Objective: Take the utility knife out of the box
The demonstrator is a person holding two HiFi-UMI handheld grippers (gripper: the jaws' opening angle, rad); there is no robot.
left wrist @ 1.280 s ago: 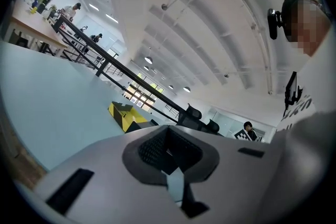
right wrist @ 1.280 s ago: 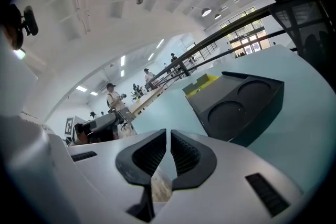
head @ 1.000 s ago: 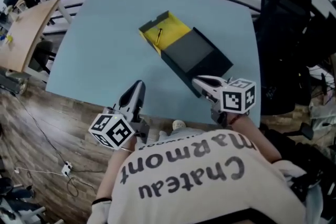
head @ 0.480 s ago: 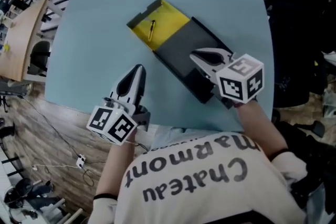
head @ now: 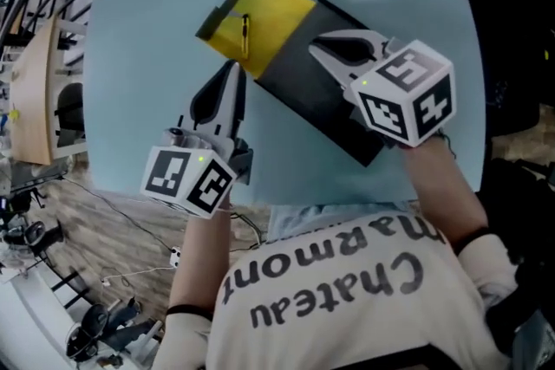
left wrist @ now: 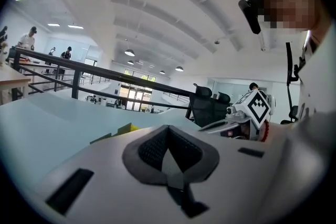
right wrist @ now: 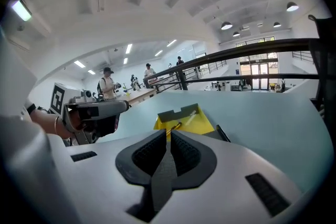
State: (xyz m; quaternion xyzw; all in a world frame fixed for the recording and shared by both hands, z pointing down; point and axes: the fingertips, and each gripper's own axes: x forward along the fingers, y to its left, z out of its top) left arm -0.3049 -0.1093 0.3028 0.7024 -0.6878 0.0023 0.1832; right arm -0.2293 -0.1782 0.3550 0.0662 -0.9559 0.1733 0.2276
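The box lies on the table with its yellow tray (head: 270, 13) pulled out of the black sleeve (head: 325, 95). A slim yellow and black utility knife (head: 244, 34) rests in the tray near its left side. My left gripper (head: 232, 70) is shut and empty, its tip just short of the tray's near edge. My right gripper (head: 316, 42) hovers over the sleeve, shut on nothing, pointing at the tray. In the right gripper view the tray (right wrist: 197, 119) and knife (right wrist: 175, 126) lie just past the closed jaws (right wrist: 169, 137). The left gripper view shows only a corner of the tray (left wrist: 126, 128).
The light blue table (head: 147, 30) ends close to my body, with wooden floor and cables (head: 113, 221) below left. A black railing (right wrist: 252, 52) runs behind the table's far side. Black office chairs (left wrist: 206, 102) stand to the right. People stand at distant desks.
Both grippers have moved forward across the table toward the box. The left tip now sits by the yellow tray. The right one has gone from the sleeve's near end to above its middle.
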